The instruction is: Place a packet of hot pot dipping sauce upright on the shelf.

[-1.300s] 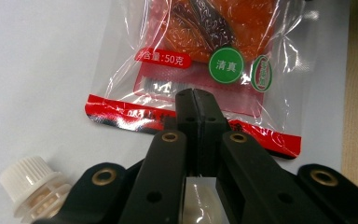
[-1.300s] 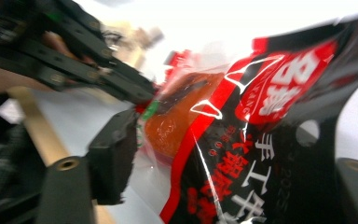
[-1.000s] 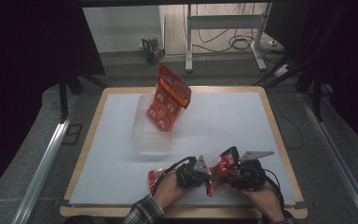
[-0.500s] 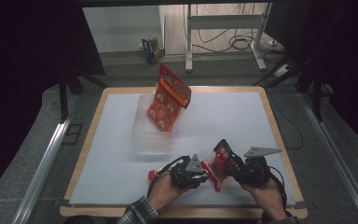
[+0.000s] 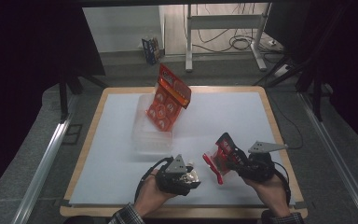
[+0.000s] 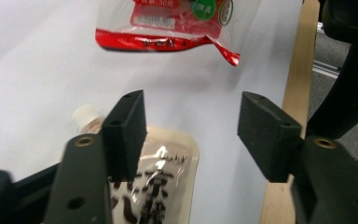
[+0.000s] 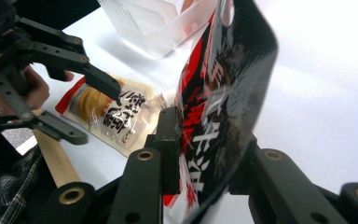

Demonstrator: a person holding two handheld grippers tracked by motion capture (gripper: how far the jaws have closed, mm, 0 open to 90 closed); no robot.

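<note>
My right gripper [image 7: 205, 135] is shut on a red and black snack packet [image 7: 223, 93], held tilted above the white table top; it shows in the high view as the packet [image 5: 220, 156] in the right gripper [image 5: 229, 159]. My left gripper [image 6: 191, 126] is open, low over a flat pouch [image 6: 163, 182] with a white cap [image 6: 85, 113] that lies on the table. The pouch sits partly under the left jaw, untouched as far as I can see. In the high view the left gripper [image 5: 186, 176] is near the front edge, left of the right one.
A clear plastic container [image 5: 151, 133] stands mid-table with an orange-red packet [image 5: 168, 98] leaning out of its far side. The table's wooden rim [image 6: 294, 93] runs close beside my left gripper. White table surface [image 5: 223, 116] lies open behind the grippers.
The two grippers, close together a second ago, have drawn apart. The right one has carried the red and black packet to the right and raised it; the left stays over the pouch.
</note>
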